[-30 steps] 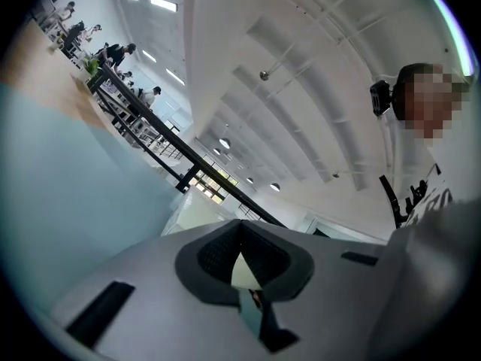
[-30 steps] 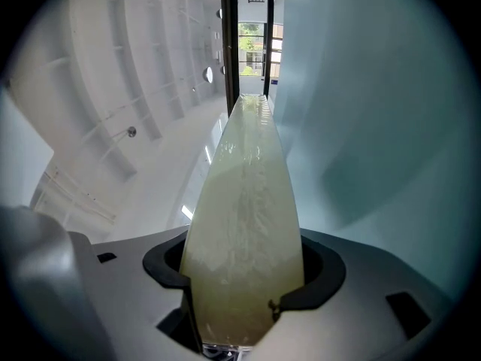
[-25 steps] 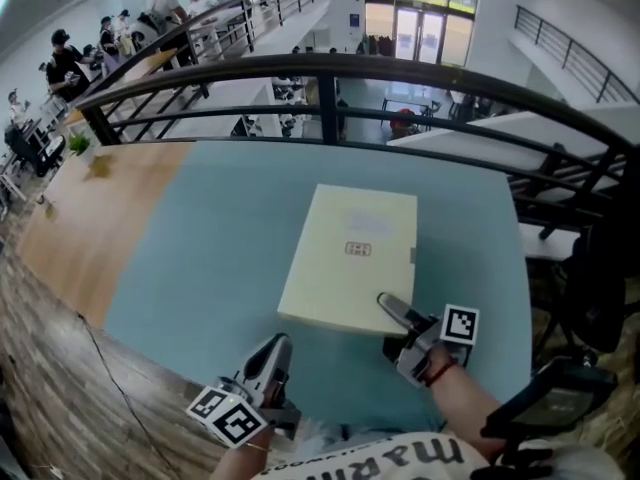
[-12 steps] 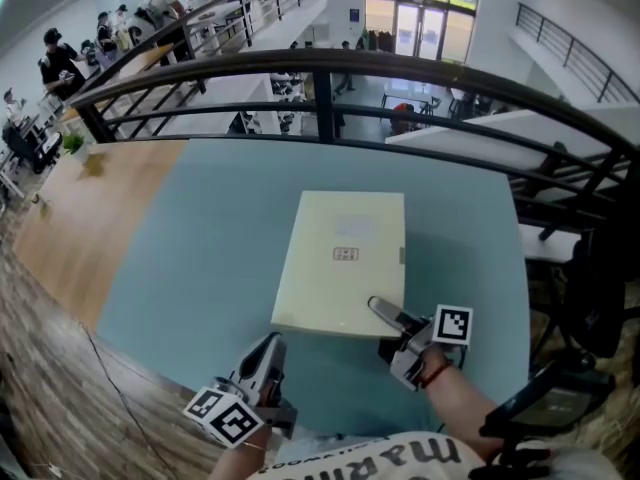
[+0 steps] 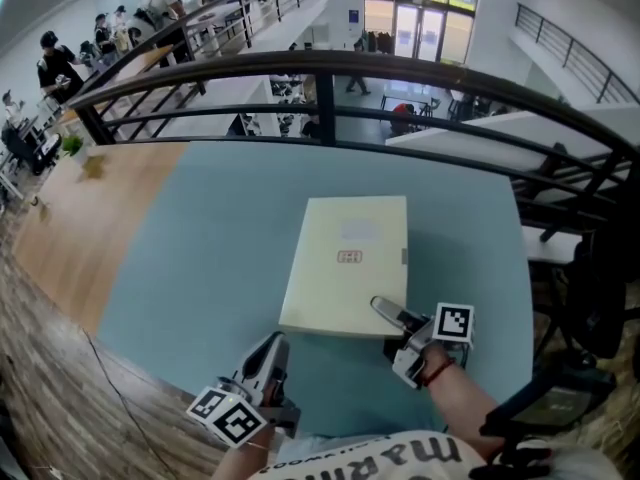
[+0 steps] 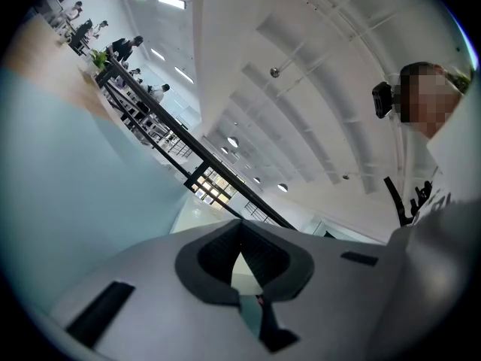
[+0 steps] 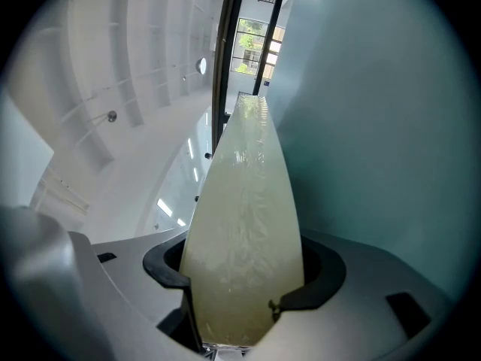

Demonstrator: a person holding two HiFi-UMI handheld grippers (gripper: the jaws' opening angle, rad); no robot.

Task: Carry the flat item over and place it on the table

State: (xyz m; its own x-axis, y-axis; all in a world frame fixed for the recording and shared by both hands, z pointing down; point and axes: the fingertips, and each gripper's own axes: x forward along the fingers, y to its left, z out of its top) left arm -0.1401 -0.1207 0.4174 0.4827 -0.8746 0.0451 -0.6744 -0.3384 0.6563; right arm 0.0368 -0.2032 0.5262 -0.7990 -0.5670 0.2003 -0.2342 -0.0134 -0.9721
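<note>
Spanning the view, teal bench (image 5: 200, 258) backed by black railing (image 5: 330, 68), atrium (image 5: 415, 28) beyond, cream flat box (image 5: 345, 263) mid-bench pinched at its near right corner by right gripper (image 5: 385, 310), left gripper (image 5: 272, 353) pressed together, box turned squarer than before.

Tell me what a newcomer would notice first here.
The pale yellow flat box stands out mid-frame against the teal table, its near right corner clamped in the right gripper. The left gripper, shut and empty, hangs near the table's near edge, and a black railing curves beyond the far edge.
</note>
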